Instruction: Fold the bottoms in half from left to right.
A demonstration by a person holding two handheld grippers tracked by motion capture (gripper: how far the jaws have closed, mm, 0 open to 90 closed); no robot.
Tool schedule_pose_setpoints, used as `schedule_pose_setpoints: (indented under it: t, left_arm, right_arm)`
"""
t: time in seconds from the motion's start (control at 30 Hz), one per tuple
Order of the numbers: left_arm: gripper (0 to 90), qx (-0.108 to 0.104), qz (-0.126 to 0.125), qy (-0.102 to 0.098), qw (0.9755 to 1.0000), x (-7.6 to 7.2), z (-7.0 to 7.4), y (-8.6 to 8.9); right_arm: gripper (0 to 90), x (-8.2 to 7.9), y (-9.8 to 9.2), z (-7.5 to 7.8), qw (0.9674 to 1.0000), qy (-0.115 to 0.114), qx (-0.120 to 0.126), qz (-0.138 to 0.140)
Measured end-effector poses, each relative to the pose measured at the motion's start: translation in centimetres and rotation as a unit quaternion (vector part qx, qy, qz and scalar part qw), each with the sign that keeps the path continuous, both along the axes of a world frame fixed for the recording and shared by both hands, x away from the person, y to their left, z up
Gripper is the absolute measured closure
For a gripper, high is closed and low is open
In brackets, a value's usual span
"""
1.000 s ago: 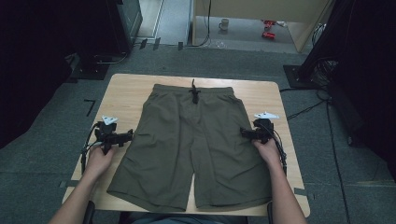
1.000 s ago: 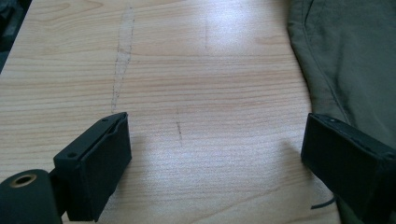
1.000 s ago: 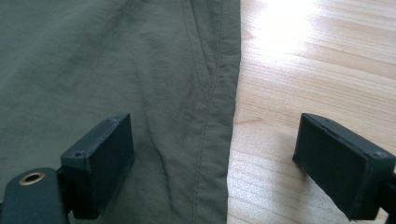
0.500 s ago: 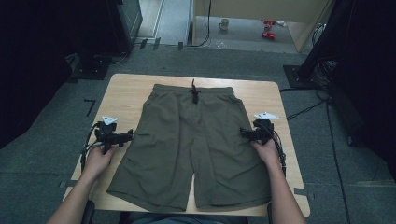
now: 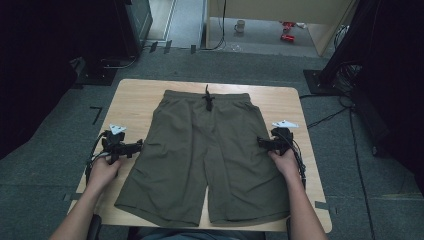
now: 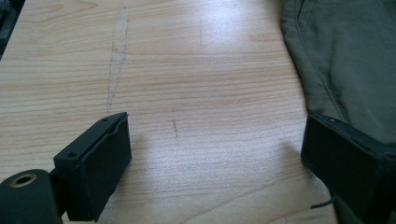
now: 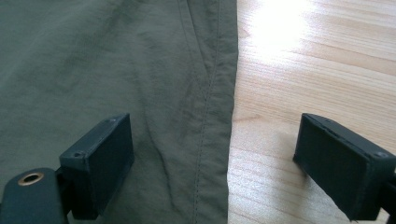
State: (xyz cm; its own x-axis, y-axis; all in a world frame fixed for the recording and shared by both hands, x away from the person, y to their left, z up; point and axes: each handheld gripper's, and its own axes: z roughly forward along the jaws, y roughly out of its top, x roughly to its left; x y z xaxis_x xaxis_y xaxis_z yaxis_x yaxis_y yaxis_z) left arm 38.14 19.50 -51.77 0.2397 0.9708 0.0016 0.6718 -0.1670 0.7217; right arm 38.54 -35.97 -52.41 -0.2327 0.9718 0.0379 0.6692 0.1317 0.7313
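Wooden table [image 5: 140,95], olive shorts [image 5: 205,160] flat across its middle, waistband toward the far edge. Left gripper [image 5: 131,147] at the shorts' left side seam, jaws spread over bare wood. Right gripper [image 5: 264,143] at the right seam, jaws spread astride the hem edge.

A light wooden table [image 5: 140,95] with rounded corners carries olive green fabric shorts [image 5: 205,155], spread flat, waistband toward the far edge.

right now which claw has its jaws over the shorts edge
The right claw: its jaws straddle the side seam of the shorts. The left claw is open mostly over bare table, beside the fabric.
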Motion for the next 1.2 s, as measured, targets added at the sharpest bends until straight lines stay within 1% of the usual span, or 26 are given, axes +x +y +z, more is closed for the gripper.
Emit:
schedule_pose_setpoints:
  t: [0.1, 0.2, 0.33, 0.37, 0.4, 0.43, 0.5, 0.53, 0.57, 0.6, 0.63, 0.67, 0.73, 0.83, 0.87, 0.9, 0.93, 1.03, 1.1, 1.17, 1.2]
  left_arm:
    - [8.4, 0.000, -0.009, 0.000, 1.0000, -0.1, 0.0, 0.2]
    - [8.4, 0.000, -0.013, 0.002, 0.9999, -0.2, 0.0, 0.2]
    - [9.0, 0.001, -0.017, 0.010, 0.9998, -0.2, 0.2, 0.4]
    - [9.2, -0.002, -0.019, 0.012, 0.9998, -0.2, 0.3, 0.4]
    - [11.2, -0.002, -0.017, 0.012, 0.9998, -0.2, 0.4, 0.5]
    - [15.1, -0.004, -0.016, 0.014, 0.9998, -0.2, 0.5, 0.5]
    - [15.0, -0.014, -0.020, 0.018, 0.9995, -0.3, 0.6, 0.7]
    - [15.0, -0.008, -0.025, 0.017, 0.9995, -0.5, 0.8, 0.9]
    - [15.1, -0.008, -0.025, 0.017, 0.9995, -0.5, 0.8, 0.9]
    - [15.1, -0.007, -0.031, 0.014, 0.9994, -0.7, 0.9, 1.0]
    - [15.0, -0.007, -0.034, 0.015, 0.9993, -0.9, 1.0, 1.1]
    - [15.0, -0.008, -0.038, 0.018, 0.9991, -1.1, 1.1, 1.3]
    - [15.0, -0.004, -0.044, 0.024, 0.9987, -1.5, 1.2, 1.5]
    - [15.0, 0.000, -0.060, 0.030, 0.9977, -2.0, 1.4, 1.8]
    - [15.1, -0.004, -0.065, 0.032, 0.9974, -2.4, 1.6, 1.9]
    - [15.1, -0.004, -0.065, 0.032, 0.9974, -2.4, 1.6, 1.9]
    - [15.1, -0.009, -0.067, 0.033, 0.9971, -2.5, 1.7, 2.0]
    - [15.0, -0.018, -0.079, 0.031, 0.9963, -2.9, 1.9, 2.1]
    - [15.0, -0.022, -0.081, 0.031, 0.9960, -3.2, 2.0, 2.2]
    - [15.0, -0.025, -0.085, 0.033, 0.9955, -3.4, 2.2, 2.2]
    - [15.0, -0.025, -0.093, 0.032, 0.9948, -3.7, 2.3, 2.3]
  right_arm:
    - [11.1, 0.0, 0.0, 0.0, 1.0000, 0.000, 0.000, 0.000]
    - [11.1, 0.0, 0.0, 0.0, 1.0000, 0.000, 0.000, -0.001]
    - [11.1, 0.0, 0.0, 0.0, 1.0000, 0.000, 0.000, -0.001]
    - [11.1, 0.0, 0.0, 0.0, 1.0000, 0.000, 0.000, -0.001]
    - [11.1, -0.1, 0.0, 0.0, 1.0000, 0.000, 0.000, -0.001]
    - [11.1, -0.1, 0.0, 0.0, 1.0000, 0.000, 0.001, -0.002]
    - [11.1, -0.1, 0.0, 0.0, 1.0000, 0.000, 0.001, -0.002]
    - [11.2, -0.2, 0.0, 0.0, 1.0000, 0.001, 0.001, 0.001]
    - [11.2, -0.2, 0.0, 0.0, 1.0000, 0.001, 0.001, 0.001]
    - [11.3, -0.1, 0.0, 0.1, 1.0000, 0.003, 0.000, 0.002]
    - [11.6, 0.0, -0.1, 0.2, 1.0000, 0.008, -0.001, 0.003]
    - [12.7, 0.0, -0.1, 0.2, 0.9999, 0.012, -0.001, 0.004]
    - [14.8, 0.2, -0.1, 0.5, 0.9998, 0.021, -0.001, -0.001]
    - [15.4, 0.6, -0.2, 0.8, 0.9993, 0.033, 0.010, -0.012]
    - [15.5, 0.7, -0.2, 1.0, 0.9992, 0.034, 0.014, -0.012]
    - [15.5, 0.7, -0.2, 1.0, 0.9992, 0.034, 0.014, -0.012]
    - [15.6, 0.8, -0.2, 1.1, 0.9992, 0.035, 0.016, -0.012]
    - [16.0, 0.9, 0.0, 1.3, 0.9990, 0.035, 0.026, -0.010]
    - [16.1, 1.0, 0.2, 1.4, 0.9989, 0.036, 0.030, -0.006]
    - [16.1, 1.0, 0.5, 1.5, 0.9990, 0.033, 0.030, -0.002]
    - [16.1, 1.1, 0.7, 1.7, 0.9991, 0.029, 0.031, 0.001]
